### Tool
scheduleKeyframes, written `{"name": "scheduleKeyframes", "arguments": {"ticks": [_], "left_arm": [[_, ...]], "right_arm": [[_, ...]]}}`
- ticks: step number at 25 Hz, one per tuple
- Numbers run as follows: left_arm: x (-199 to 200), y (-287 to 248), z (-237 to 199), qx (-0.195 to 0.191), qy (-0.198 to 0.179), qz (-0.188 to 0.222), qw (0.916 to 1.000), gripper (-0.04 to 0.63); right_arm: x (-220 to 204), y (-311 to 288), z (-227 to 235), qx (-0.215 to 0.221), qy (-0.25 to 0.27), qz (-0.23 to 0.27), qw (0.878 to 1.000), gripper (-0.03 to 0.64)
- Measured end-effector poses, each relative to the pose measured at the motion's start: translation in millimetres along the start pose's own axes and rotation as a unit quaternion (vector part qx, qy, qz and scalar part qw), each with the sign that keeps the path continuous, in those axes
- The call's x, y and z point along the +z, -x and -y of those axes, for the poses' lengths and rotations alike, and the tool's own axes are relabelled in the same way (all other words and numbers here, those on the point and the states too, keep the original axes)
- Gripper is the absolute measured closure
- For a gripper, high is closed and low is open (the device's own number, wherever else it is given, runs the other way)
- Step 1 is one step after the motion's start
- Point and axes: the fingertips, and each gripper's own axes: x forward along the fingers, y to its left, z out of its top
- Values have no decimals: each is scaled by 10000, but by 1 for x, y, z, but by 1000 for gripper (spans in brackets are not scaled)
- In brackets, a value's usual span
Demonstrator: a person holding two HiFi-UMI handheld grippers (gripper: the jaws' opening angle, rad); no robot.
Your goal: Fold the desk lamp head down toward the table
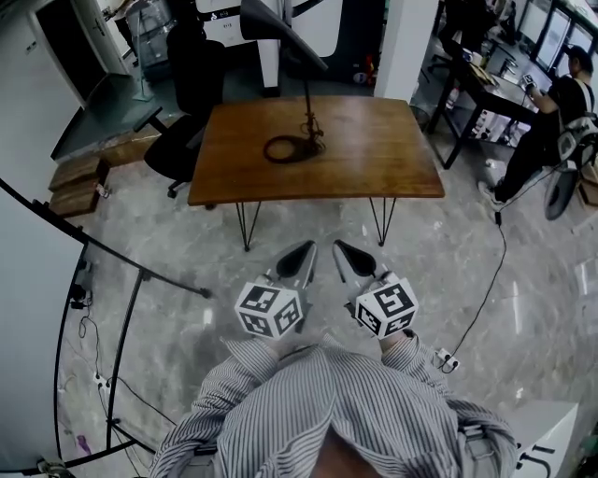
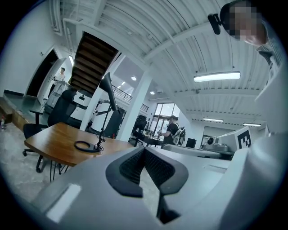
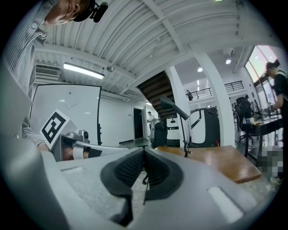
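Observation:
A black desk lamp point(image 1: 307, 103) stands near the middle of a wooden table point(image 1: 374, 159), its long flat head point(image 1: 280, 28) raised and tilted, its ring-shaped base point(image 1: 285, 147) on the tabletop. The lamp point(image 2: 104, 112) also shows far off in the left gripper view, and the lamp point(image 3: 180, 121) in the right gripper view. My left gripper point(image 1: 308, 250) and right gripper point(image 1: 340, 248) are side by side over the floor, well short of the table's near edge. Both are shut with nothing between the jaws.
A black office chair point(image 1: 187, 103) stands at the table's far left corner. A black desk point(image 1: 486, 84) with a person point(image 1: 551, 121) at it is on the right. A cable point(image 1: 486, 299) trails across the marble floor. A black curved frame point(image 1: 112, 280) stands at left.

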Motion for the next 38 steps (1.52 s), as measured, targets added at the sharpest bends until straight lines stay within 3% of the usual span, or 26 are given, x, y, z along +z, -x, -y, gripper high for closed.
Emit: {"name": "scheduleKeyframes", "arguments": {"ticks": [11, 15, 32, 38], "left_arm": [[-6, -45, -20, 26, 76, -230, 9997, 592], [0, -65, -41, -151, 229, -201, 9994, 592], [81, -207, -192, -436, -14, -117, 9990, 592], [91, -242, -227, -455, -3, -197, 9988, 592]], "right_arm": [[0, -19, 52, -128, -113, 4, 9999, 617], [0, -45, 71, -169, -197, 0, 9997, 616], [32, -234, 187, -467, 6, 25, 9989, 615], [31, -282, 213, -516, -33, -38, 9987, 614]]}}
